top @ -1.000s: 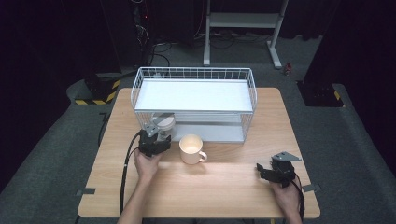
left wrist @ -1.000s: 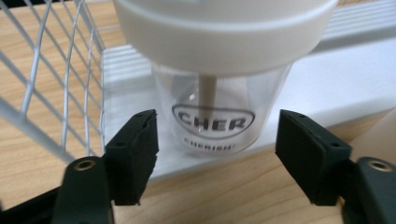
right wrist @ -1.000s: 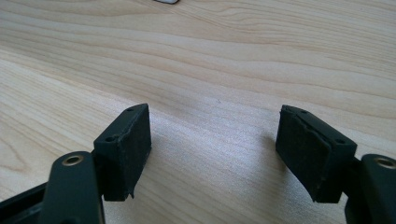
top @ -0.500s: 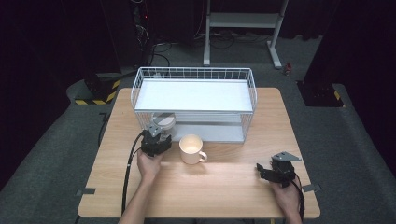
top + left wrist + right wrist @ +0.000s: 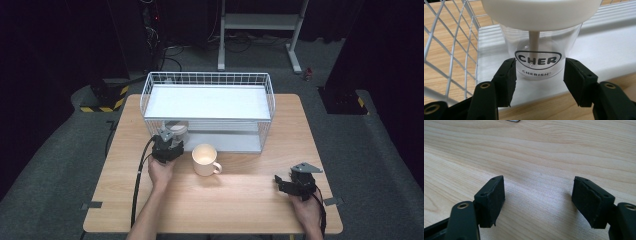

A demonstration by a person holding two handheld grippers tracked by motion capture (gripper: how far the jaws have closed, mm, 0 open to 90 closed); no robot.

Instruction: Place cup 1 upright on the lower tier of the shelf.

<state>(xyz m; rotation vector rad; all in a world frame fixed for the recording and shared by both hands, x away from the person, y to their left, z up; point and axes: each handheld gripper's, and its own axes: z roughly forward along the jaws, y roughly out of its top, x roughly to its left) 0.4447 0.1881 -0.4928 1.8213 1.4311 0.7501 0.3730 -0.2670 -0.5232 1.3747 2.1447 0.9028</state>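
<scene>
A clear plastic cup (image 5: pixel 554 40) with a white lid (image 5: pixel 541 12) and a "CHERISH" label stands on the low white shelf of the wire rack (image 5: pixel 210 75), at its front left corner. My left gripper (image 5: pixel 539 72) has just been closing, and its two black pads now press on the cup's sides near the base. In the high view the left gripper (image 5: pixel 171 137) reaches under the rack's front edge to the cup (image 5: pixel 176 130). My right gripper (image 5: pixel 539 195) stands open just above bare wood, with nothing between its pads; in the high view the right gripper (image 5: pixel 278 181) is near the table's front right.
A cream mug (image 5: pixel 205 159) stands on the wooden table (image 5: pixel 240 210) just right of my left hand, handle pointing right. The rack's wire wall (image 5: pixel 454 45) is close on the left of the cup. The dark floor around the table holds a stand and cables.
The left hand has shifted only slightly at the rack's front. The mug and the right gripper have stayed where they were.
</scene>
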